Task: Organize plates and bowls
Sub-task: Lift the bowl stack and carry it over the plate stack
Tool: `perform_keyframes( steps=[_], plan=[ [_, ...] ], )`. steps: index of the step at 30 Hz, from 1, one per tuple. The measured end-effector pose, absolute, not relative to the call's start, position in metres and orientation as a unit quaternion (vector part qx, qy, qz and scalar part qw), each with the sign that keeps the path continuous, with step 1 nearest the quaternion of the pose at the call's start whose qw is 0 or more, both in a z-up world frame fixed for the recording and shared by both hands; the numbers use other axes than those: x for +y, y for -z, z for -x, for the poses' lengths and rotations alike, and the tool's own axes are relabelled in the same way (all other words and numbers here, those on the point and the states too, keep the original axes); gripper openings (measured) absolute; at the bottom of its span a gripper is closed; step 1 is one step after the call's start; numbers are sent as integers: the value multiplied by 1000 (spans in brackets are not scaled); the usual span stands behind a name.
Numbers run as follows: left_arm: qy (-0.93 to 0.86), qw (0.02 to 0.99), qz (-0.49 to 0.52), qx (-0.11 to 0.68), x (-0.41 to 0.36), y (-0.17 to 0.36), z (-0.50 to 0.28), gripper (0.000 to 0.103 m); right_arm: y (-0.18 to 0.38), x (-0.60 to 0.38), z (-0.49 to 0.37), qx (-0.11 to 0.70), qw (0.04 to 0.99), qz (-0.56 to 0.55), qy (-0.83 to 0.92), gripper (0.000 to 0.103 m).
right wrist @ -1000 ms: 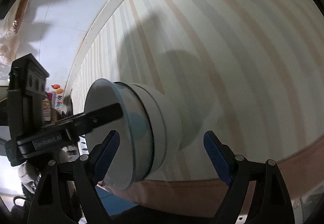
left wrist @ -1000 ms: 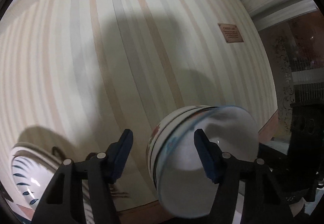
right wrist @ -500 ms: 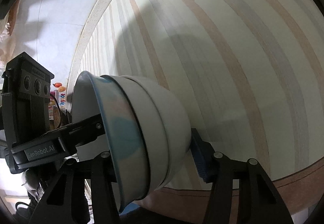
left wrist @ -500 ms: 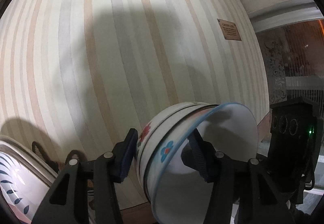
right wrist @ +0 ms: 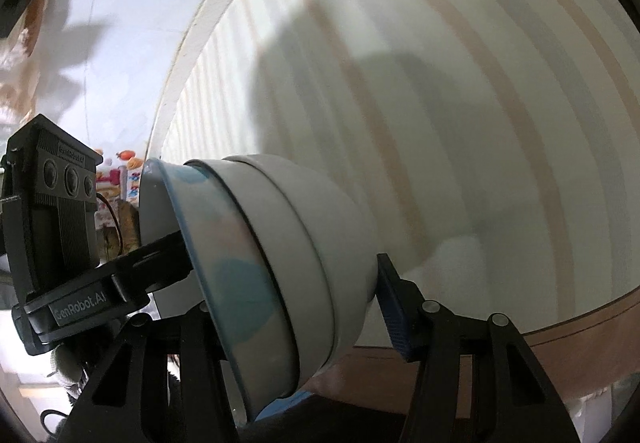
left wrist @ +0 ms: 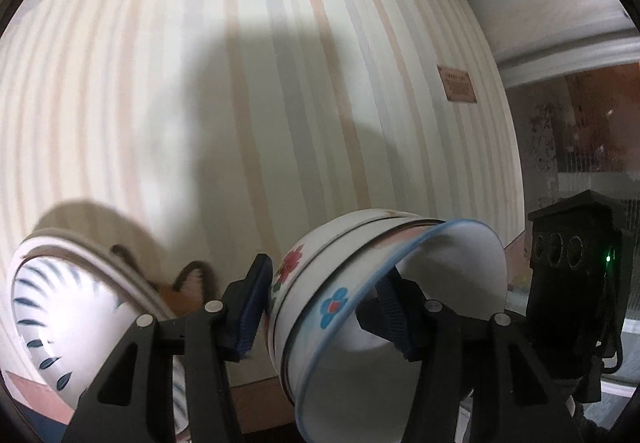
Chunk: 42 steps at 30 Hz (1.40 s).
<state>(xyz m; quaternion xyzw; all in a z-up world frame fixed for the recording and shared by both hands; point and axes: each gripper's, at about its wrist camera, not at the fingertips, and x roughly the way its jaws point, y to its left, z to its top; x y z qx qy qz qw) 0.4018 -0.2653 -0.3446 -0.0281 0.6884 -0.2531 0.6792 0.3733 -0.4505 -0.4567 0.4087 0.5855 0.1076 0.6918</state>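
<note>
A stack of nested white bowls (left wrist: 352, 295) with red and blue flower prints and a blue rim is held up in the air, tilted. My left gripper (left wrist: 324, 307) is shut on the stack, one pad outside and one inside the top bowl. In the right wrist view the same stack (right wrist: 280, 267) sits between the fingers of my right gripper (right wrist: 296, 307), shut on it from the opposite side. A plate with dark blue leaf marks (left wrist: 68, 307) shows at the lower left of the left wrist view.
A striped cream, beige and grey wall (left wrist: 280, 103) fills both views, with a small brown plaque (left wrist: 456, 83) on it. The other gripper's black camera housing (left wrist: 576, 267) is at the right. A brown skirting (right wrist: 560, 343) runs along the wall's foot.
Both grippers have closed from open onto the bowl stack. The stack has tilted and lifted, and the leaf-marked plate has come further into the left wrist view.
</note>
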Motion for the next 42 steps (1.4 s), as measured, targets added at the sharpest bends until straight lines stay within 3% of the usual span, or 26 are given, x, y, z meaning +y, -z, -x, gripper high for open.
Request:
perform_keyframes(
  steps=[9,21,42],
  plan=[
    [205,698,78,681,-197,327,-401,50,429,-389,-398,610,684,-367,-162,56],
    [122,710,148,677,-96,338,-392,50,437,-283,-407,653,654,-301,-235,56],
    [90,701,183,683,-48,365,-388,50,460,-203,-427,682,640,-251,-248,56]
  ],
)
